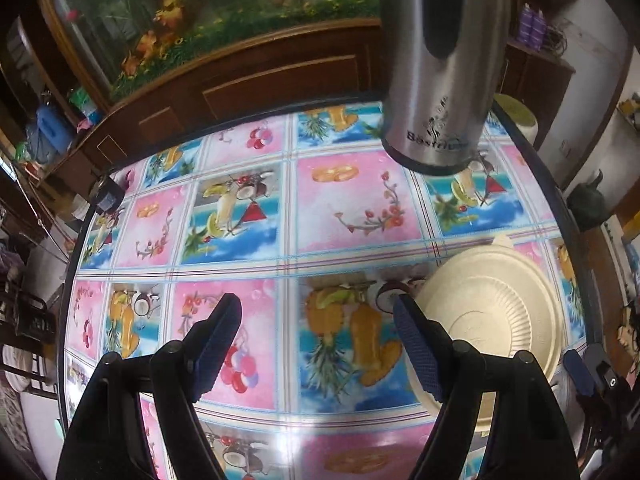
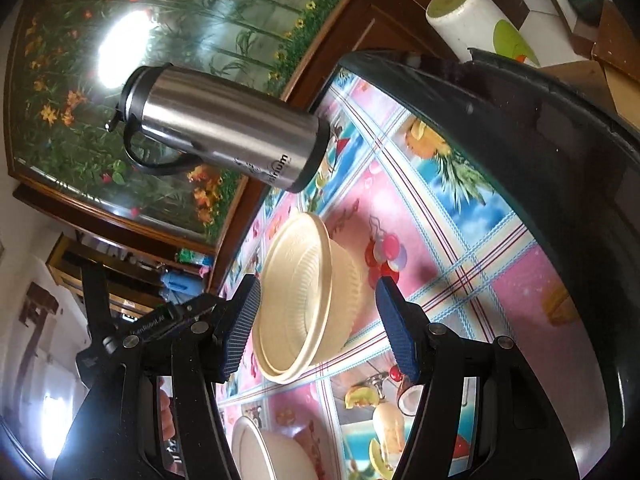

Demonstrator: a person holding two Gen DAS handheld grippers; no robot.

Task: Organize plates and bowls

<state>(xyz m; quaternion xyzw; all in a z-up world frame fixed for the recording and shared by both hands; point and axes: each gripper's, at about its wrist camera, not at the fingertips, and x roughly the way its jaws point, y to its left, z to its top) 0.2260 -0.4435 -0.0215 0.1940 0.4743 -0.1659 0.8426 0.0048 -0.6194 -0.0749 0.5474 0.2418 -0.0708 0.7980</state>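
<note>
A cream disposable bowl [image 1: 492, 320] with a ribbed plate or lid resting in it sits on the fruit-patterned tablecloth [image 1: 256, 248], right of my left gripper [image 1: 318, 344]. The left gripper is open and empty; its right finger is beside the bowl's left edge. In the right wrist view the same bowl [image 2: 304, 300] lies between the open jaws of my right gripper [image 2: 318, 330], which hold nothing. A second cream bowl [image 2: 268, 456] shows at the bottom, near that gripper's base. The right gripper's blue fingertip [image 1: 578, 372] shows at the left view's right edge.
A tall steel thermos jug [image 1: 440, 80] stands at the table's far side, also in the right wrist view [image 2: 224, 128]. A wooden cabinet with a flower-painted glass panel [image 1: 200, 20] is behind the table. The table's dark rim [image 2: 560, 140] curves on the right. A white cylinder [image 2: 472, 16] stands beyond it.
</note>
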